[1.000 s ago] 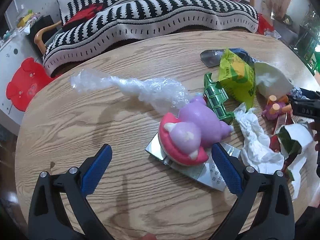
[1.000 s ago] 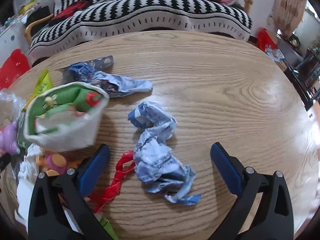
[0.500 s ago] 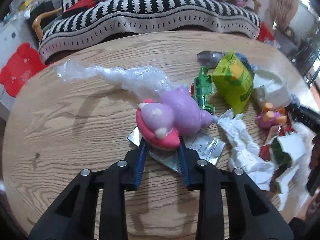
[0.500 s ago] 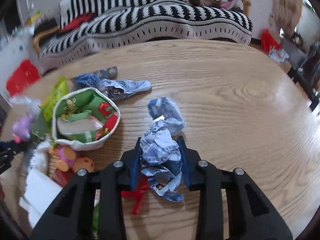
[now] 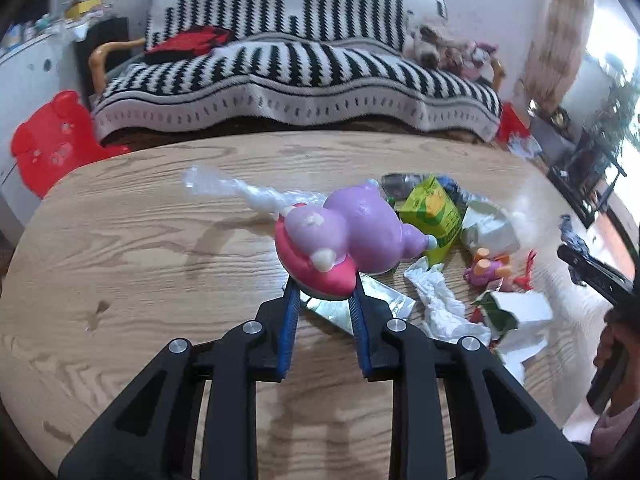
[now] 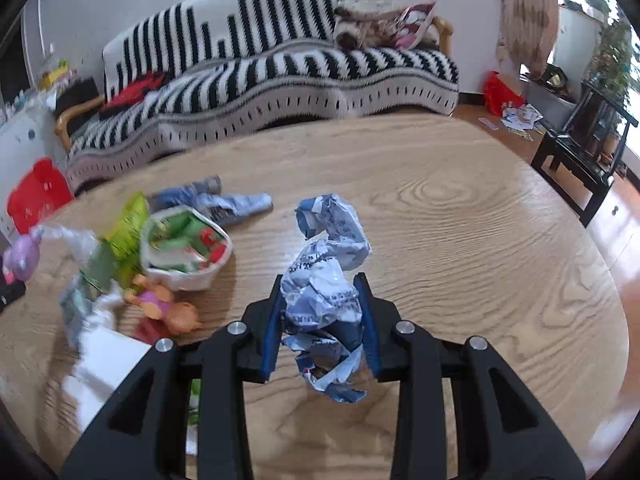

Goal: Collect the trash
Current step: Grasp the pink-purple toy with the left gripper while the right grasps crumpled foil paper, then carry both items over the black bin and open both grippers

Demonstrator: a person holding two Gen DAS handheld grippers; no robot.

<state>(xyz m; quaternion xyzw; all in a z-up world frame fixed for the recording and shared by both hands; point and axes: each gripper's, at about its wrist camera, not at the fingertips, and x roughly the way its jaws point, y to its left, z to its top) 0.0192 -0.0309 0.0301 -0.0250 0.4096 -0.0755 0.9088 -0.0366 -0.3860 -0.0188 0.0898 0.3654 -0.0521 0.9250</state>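
Left claw closing on purple toy; right view shows crumpled wrapper

Round wooden table, light oak grain, with trash in a loose pile toward one side: clear plastic wrap, yellow-green juice carton, white paper cup on its side with a green print inside, and crumpled white tissue. Also lying on the wood are a flat silver foil packet, a small pink-orange toy figure and a blue wrapper. The rest of the tabletop is bare wood.
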